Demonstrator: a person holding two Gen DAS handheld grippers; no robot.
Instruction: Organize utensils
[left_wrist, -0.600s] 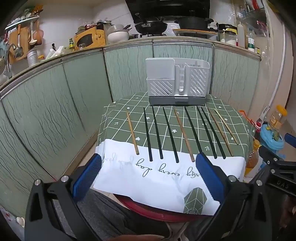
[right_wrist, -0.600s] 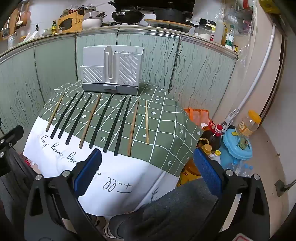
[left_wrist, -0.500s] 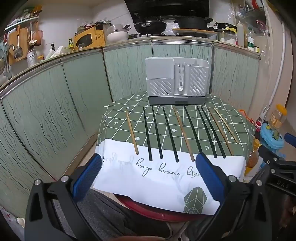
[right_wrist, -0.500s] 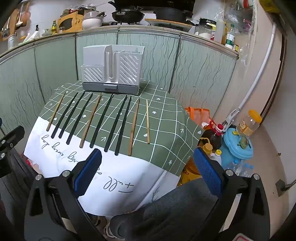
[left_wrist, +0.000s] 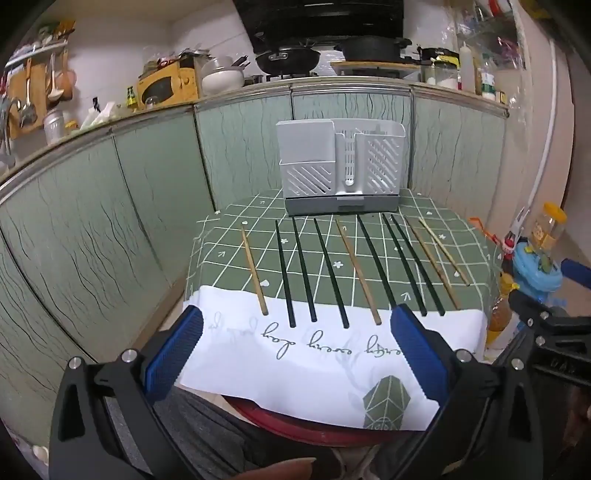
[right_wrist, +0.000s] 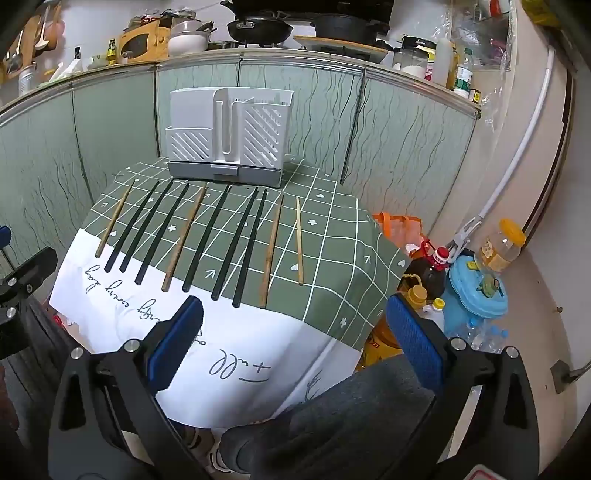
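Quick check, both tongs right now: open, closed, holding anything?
Left tongs: open, holding nothing, short of the chopsticks.
Right tongs: open, holding nothing.

Both wrist views angled down from near edge, sharing table (left_wrist: 229, 258), left centred, right offset rightward

Both grippers tilt downward. The left gripper (left_wrist: 293, 347) has its jaws spread wide, nothing between the blue pads (left_wrist: 173, 354). The right gripper (right_wrist: 293, 338) likewise gapes, pads (right_wrist: 415, 336) bare.
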